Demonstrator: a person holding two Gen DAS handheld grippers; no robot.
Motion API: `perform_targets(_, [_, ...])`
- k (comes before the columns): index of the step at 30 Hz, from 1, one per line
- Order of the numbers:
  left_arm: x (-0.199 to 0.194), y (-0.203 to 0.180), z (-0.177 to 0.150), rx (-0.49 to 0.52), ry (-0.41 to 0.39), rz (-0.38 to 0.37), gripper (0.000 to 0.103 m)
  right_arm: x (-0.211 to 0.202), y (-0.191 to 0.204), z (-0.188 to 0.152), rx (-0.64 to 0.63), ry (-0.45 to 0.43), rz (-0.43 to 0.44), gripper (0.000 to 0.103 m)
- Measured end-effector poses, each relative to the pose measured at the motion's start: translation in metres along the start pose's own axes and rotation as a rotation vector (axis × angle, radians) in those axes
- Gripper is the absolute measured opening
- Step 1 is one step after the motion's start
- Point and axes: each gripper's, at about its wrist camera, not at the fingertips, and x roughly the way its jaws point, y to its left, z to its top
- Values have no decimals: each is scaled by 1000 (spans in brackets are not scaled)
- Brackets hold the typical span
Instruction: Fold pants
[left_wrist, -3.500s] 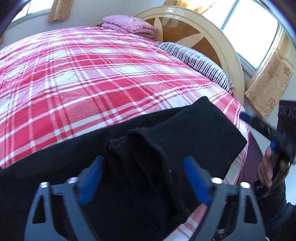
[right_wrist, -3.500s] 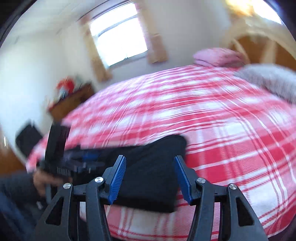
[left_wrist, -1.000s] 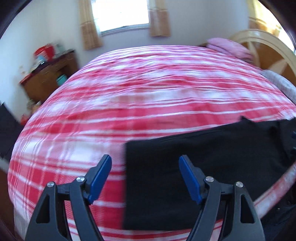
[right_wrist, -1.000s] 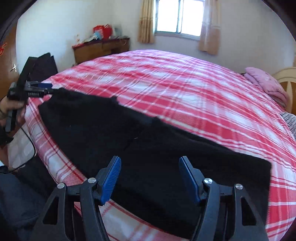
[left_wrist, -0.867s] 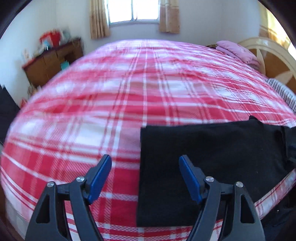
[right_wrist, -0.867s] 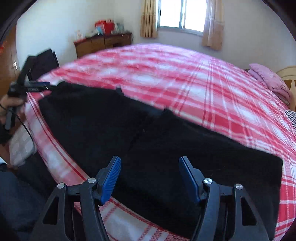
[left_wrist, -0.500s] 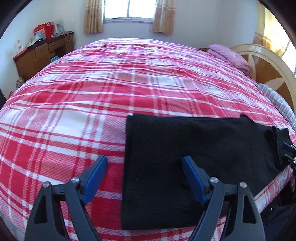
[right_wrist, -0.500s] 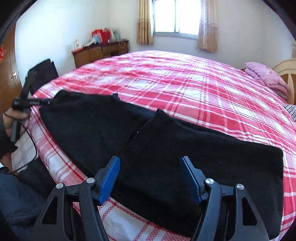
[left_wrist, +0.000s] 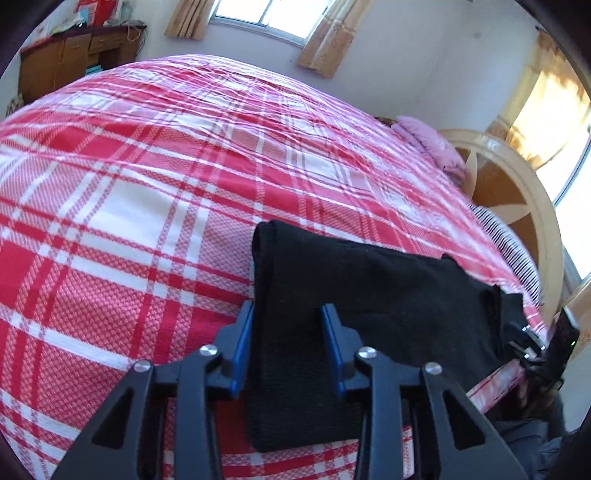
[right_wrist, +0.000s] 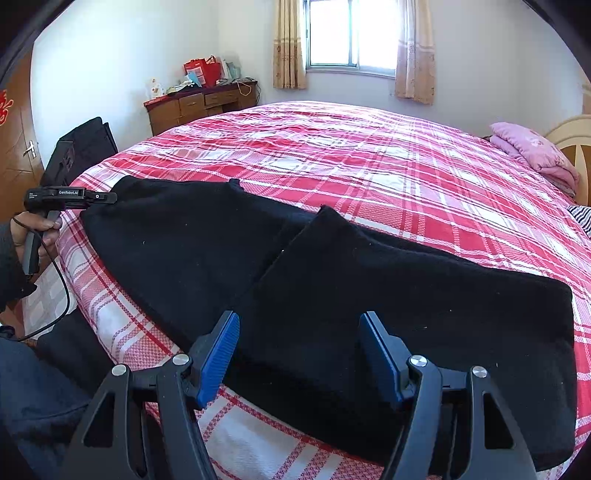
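Note:
Black pants (right_wrist: 369, 280) lie flat along the near edge of a red plaid bed (right_wrist: 369, 155), one end folded over the middle. In the left wrist view my left gripper (left_wrist: 288, 328) has its jaws half closed around the left end of the pants (left_wrist: 369, 295); the fabric sits between the blue pads, which stand slightly apart. It also shows far left in the right wrist view (right_wrist: 107, 197), touching that end. My right gripper (right_wrist: 299, 354) is open and empty above the folded part of the pants. It shows small at the far right of the left wrist view (left_wrist: 524, 332).
A pink folded blanket (right_wrist: 532, 151) and a striped pillow (left_wrist: 509, 243) lie by the wooden headboard (left_wrist: 517, 192). A wooden dresser (right_wrist: 199, 103) stands under the window. A black bag (right_wrist: 81, 147) sits by the door.
My left gripper has moved forward onto the left end of the pants and its jaws have narrowed around the fabric. The right gripper has barely moved.

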Motion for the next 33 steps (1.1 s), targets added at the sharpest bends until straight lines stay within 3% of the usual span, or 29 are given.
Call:
perform_targets(2, [0,-1,0,-13,11,-30,20,0,-1,-1,2,-4,-1,69])
perform_targets(11, [-17,4,8,-114,-2,-169,18,-7,-11,-1,37,-40,-23,69])
perform_targets(16, [-35,-16,19,-103,-39,-244,17,-14,-18,2,56,-58,-45,69])
perform_targets(20, [-47,-48,26,-45,-60,-293,17,-13,-25,6,65,-16,-106,69])
perform_targets(25, [-53,-93,40,18,-69,-367,17,-36,-47,13,139,-54,-102,69])
perform_targets(33, [-22,-189,60,116,9,-492,17,-76,-89,5,295,-110,-102,69])
